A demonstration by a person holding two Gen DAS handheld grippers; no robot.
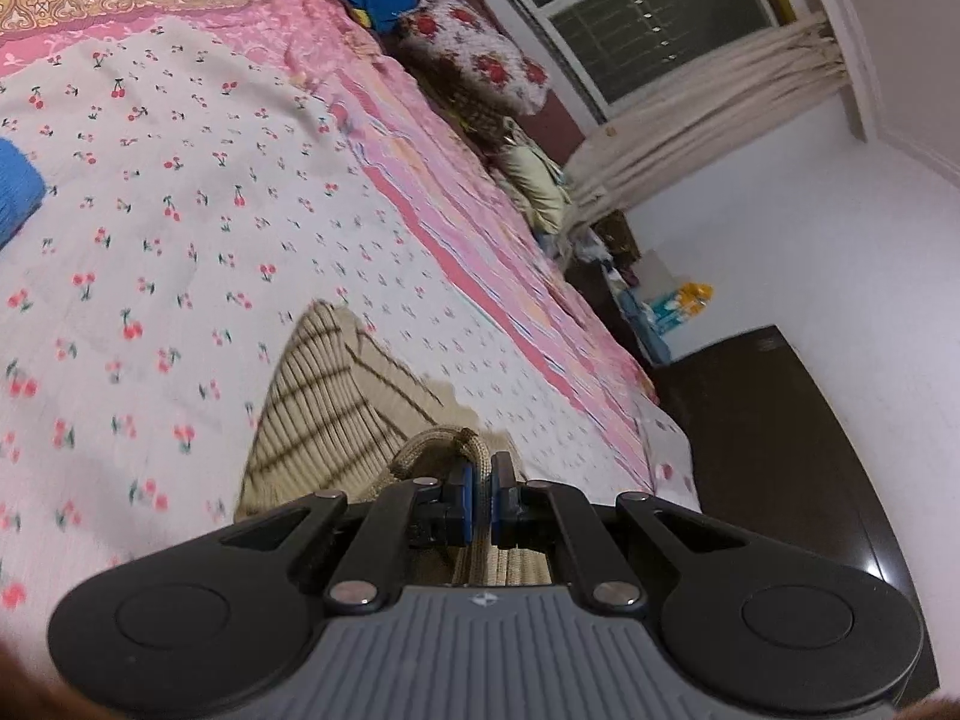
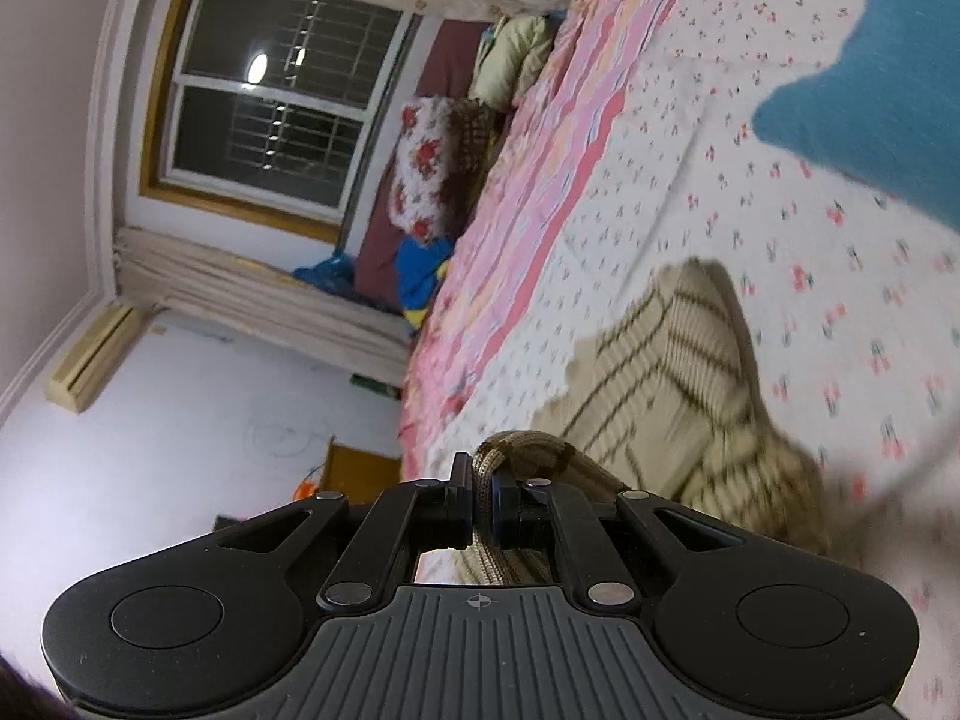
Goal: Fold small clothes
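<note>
Pinched between our left gripper's [image 1: 478,501] blue pads is a ribbed brown hem of the beige knit garment [image 1: 324,396], and our right gripper [image 2: 480,504] is clamped just as tightly on another stretch of that same hem, so both tongs are closed on cloth rather than on air. We hold it by two points along one edge because, as we judge it, that keeps the edge taut and straight while the fold is carried over; a single pinch would let the knit sag and twist. From the pinched hem the garment, cream with thin dark stripes, runs away from us and down onto the cherry-print sheet [image 1: 180,192], where its far part rests while the near edge is lifted off it. That trailing part, we think, serves as an anchor: it stays put so the raised half can be laid over it. Both views are smeared with blur across the cloth, which fits hands in motion. Beside the garment, well apart from it, a blue folded cloth [image 2: 864,96] lies on the sheet, probably set aside as finished. Further out come the pink striped bedspread [image 1: 456,180], a floral pillow [image 1: 480,54] and the barred window [image 2: 270,102].
</note>
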